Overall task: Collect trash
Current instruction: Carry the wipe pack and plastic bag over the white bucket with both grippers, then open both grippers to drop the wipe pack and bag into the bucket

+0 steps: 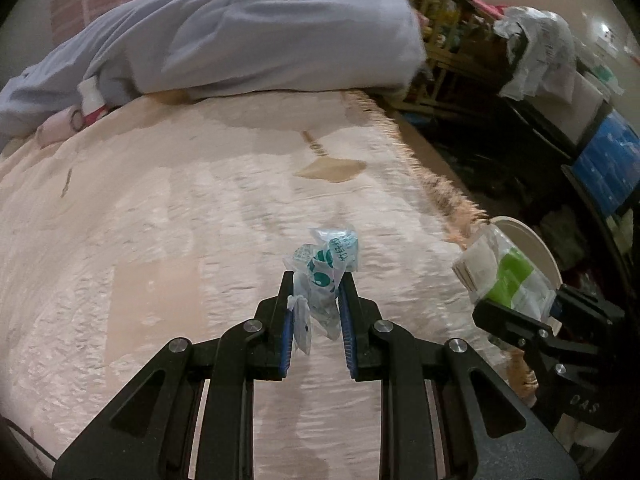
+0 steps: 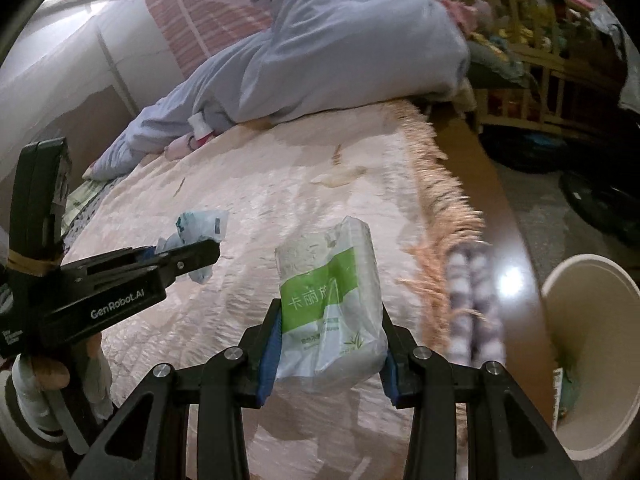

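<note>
Above a pink bed (image 1: 160, 240), the left gripper (image 1: 316, 280) pinches a crumpled teal-printed wrapper (image 1: 326, 268) between its nearly closed fingers, while the right gripper (image 2: 330, 312) clamps a green-and-white tissue pack (image 2: 332, 300). A cream bin (image 2: 592, 280) stands just right of the right gripper.

White lettering reading "GenRobot.AI" runs along the black body of the left gripper (image 2: 192, 258), seen from the right wrist view; smaller white print sits at its rear end, too small to read. The tissue pack (image 2: 330, 300) clamped in the right gripper (image 2: 328, 320) carries a green band with white Chinese characters, "卡丽" being legible and the next one cut off by a fold; finer print below is unreadable. The crumpled wrapper (image 1: 326, 268) in the left gripper shows teal print with Chinese characters too creased to read. Letters "OAS" show on the right gripper's body (image 1: 584, 408).
</note>
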A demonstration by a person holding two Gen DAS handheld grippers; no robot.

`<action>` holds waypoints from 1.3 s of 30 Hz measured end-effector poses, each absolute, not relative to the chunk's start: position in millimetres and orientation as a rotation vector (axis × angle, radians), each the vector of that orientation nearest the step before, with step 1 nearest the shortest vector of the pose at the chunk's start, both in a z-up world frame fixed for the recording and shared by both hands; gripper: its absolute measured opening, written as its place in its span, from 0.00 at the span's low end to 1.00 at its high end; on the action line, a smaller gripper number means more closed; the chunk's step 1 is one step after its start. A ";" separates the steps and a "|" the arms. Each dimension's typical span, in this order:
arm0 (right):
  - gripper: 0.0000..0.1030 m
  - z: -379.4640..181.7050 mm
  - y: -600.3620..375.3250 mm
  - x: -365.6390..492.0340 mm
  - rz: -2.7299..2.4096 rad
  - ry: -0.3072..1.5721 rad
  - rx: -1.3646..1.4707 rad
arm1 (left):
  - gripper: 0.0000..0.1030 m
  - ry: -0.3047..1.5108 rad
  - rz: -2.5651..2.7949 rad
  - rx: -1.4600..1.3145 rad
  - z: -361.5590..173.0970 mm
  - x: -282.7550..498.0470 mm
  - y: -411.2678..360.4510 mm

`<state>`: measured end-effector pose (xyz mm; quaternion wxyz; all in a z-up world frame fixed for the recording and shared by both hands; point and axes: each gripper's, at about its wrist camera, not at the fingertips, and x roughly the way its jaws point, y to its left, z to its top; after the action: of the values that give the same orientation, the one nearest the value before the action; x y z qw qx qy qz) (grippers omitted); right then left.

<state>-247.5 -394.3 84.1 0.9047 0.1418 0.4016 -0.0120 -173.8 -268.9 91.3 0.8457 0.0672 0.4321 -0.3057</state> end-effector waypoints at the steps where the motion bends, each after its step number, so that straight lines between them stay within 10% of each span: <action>1: 0.39 85.1 -397.3 -251.5 -0.032 0.827 0.295 | 0.17 0.909 -0.655 0.146 92.4 -176.1 -273.7; 39: 0.42 56.3 -602.8 -379.7 -0.542 0.810 0.524 | 0.29 0.971 -1.127 0.197 86.4 -247.7 -500.2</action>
<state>-379.7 -602.8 56.3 0.8510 0.2487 0.3845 -0.2573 -247.7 -500.2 86.4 0.7313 0.0896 0.4414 -0.5122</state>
